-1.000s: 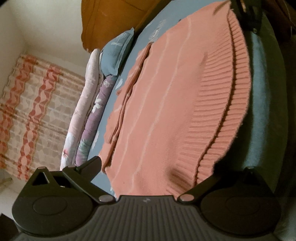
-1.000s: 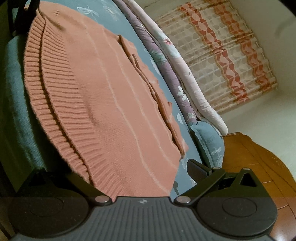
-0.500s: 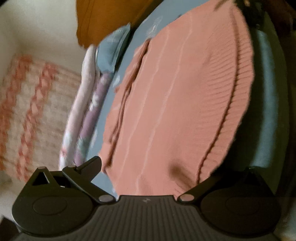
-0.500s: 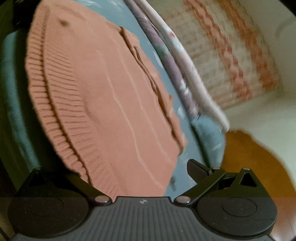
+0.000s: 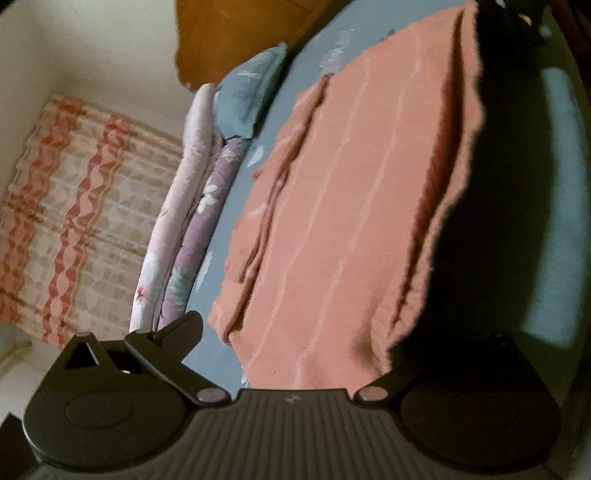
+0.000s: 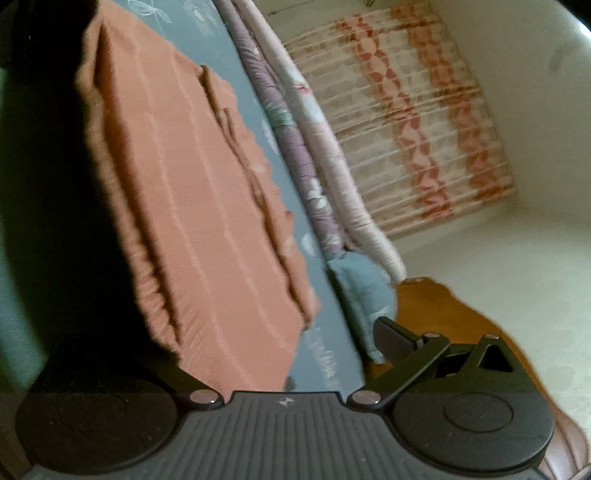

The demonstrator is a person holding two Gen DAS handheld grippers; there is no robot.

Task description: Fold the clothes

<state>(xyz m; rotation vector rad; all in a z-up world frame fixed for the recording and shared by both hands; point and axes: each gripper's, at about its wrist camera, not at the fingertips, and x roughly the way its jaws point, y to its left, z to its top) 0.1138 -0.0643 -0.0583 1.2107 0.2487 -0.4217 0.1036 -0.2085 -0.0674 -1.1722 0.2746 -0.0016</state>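
Compared with a second ago, both cameras have pulled back from the salmon sweater (image 5: 354,206) and its near ribbed hem has lifted, now hanging over dark shadow rather than lying flat. The bed (image 5: 295,85), covered in a blue-grey sheet with pale prints, carries the sweater, which spreads across most of the sheet with thin pale stripes running along it. Beyond the sweater's far edge lie rolled quilts (image 5: 192,221), one lilac and one pale pink, along the bed's side, and a blue pillow (image 5: 247,92) sits at their end toward the wooden headboard (image 5: 236,33). Behind the quilts hangs a curtain (image 6: 413,110) with red-orange bands. The left hand-held gripper (image 5: 291,354) has one finger (image 5: 173,332) showing, set wide to one side; its other finger is lost under the hem in shadow, so I cannot tell its grip. The right hand-held gripper (image 6: 280,362) looks the same, one finger (image 6: 395,338) wide by the pillow, the other hidden.
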